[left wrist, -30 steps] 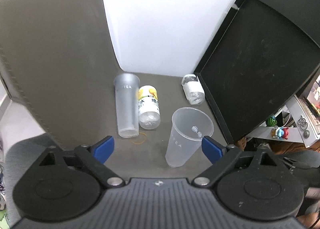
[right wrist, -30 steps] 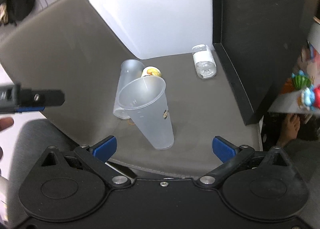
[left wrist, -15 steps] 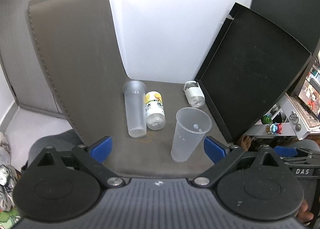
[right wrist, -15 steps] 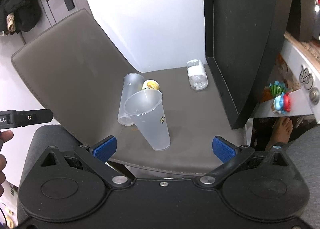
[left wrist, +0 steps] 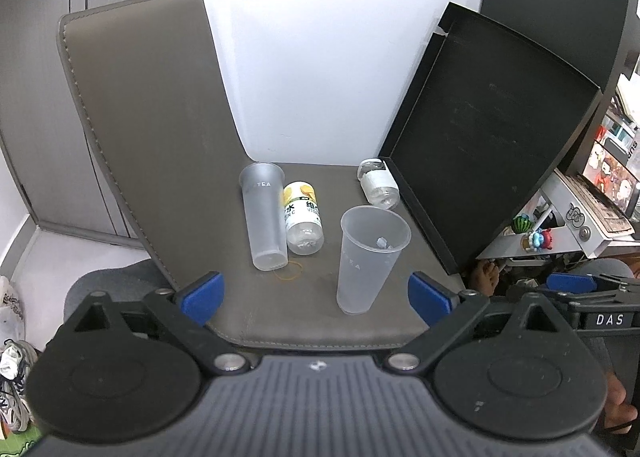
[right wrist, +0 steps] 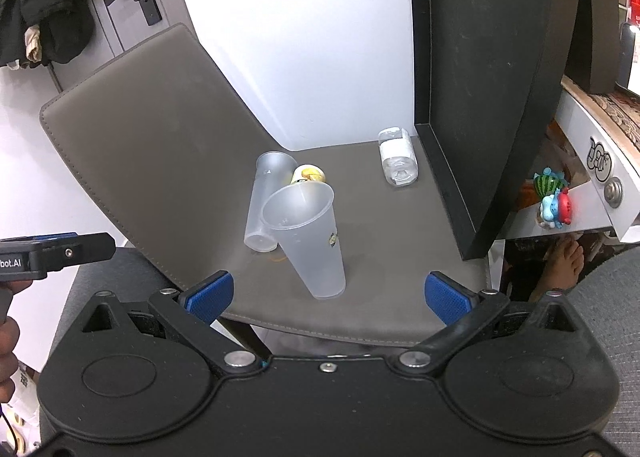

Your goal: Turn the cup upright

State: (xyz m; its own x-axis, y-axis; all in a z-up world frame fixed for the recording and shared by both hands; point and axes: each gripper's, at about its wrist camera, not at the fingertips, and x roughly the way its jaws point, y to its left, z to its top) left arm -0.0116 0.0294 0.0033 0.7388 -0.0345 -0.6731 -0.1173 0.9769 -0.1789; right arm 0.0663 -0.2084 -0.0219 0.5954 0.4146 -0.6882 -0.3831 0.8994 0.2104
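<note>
both tools backed off from the chair seat (left wrist: 256, 313): left tool (left wrist: 316, 293) and right tool (right wrist: 327, 293) wide open, empty. frosted cup (left wrist: 370, 257) upright at 12 o'clock; risk: returning tool tips it.

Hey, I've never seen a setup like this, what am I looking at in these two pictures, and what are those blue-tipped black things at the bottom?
No robot here: a person holds a pair of tongs in each hand, each with a fisheye camera looking along its fingers. One picture is from the left tongs, the other from the right tongs. Both are open and hold nothing. They face a grey chair seat. On it one frosted plastic cup stands upright, mouth up. A second frosted cup lies on its side beside a yellow-labelled bottle, also lying down. A small clear bottle lies by the black tray leaning on the right.
</note>
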